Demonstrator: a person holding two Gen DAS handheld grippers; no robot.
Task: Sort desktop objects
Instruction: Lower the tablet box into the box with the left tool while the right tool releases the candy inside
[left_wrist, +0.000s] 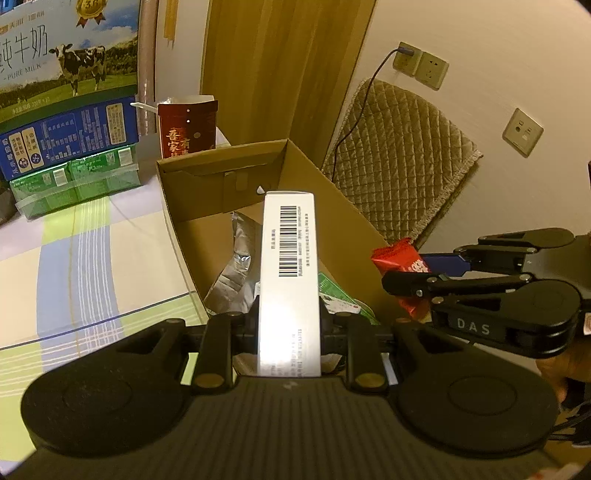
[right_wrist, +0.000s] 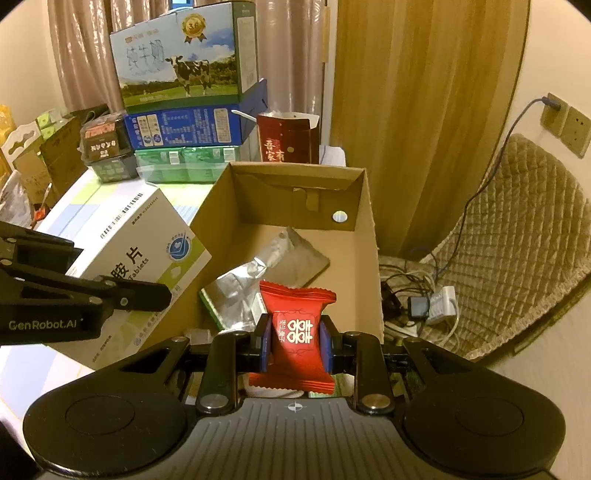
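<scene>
Carton (right_wrist: 365, 206): open cardboard, ahead of and below both sets of fingers on the bench (left_wrist: 92, 236); foil pouch (right_wrist: 258, 273) inside.

Box (left_wrist: 290, 258): white tablet pack, pinched by its long sides in the left gripper (left_wrist: 289, 325), over the carton's near edge. Likely light, stiff, slick.

Candy (right_wrist: 295, 332): red wrapper, pinched mid-body in the right gripper (right_wrist: 294, 341), above the carton. Probably soft, crinkly; grip the filled centre.
</scene>
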